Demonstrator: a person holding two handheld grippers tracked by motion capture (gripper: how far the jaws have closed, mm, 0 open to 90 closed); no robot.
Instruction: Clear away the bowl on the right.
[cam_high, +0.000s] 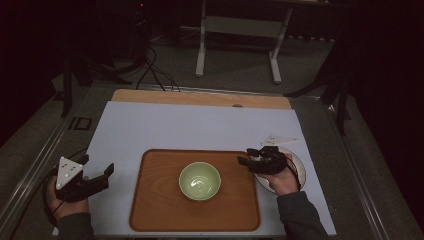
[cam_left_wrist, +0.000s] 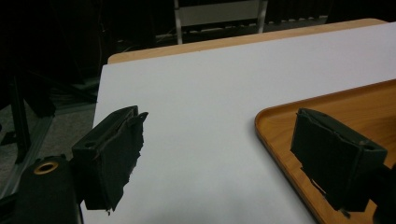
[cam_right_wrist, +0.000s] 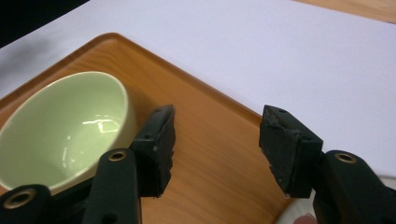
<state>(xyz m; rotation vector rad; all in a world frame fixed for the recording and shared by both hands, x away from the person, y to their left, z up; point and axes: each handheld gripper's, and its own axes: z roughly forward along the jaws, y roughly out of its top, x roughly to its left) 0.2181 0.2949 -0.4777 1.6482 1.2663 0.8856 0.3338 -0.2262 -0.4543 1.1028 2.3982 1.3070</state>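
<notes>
Pale green bowl (cam_high: 200, 180) sits mid-tray on the wooden tray (cam_high: 150, 210), which lies on the white sheet over the bench (cam_high: 200, 125). Your right gripper (cam_high: 248, 156) is the nearer one, over the tray's right edge, jaws apart and empty, bowl to its left. Left gripper (cam_high: 97, 172) hovers off the tray's left side, likewise released. Bowl is round (no long axis). No readable writing anywhere.
</notes>
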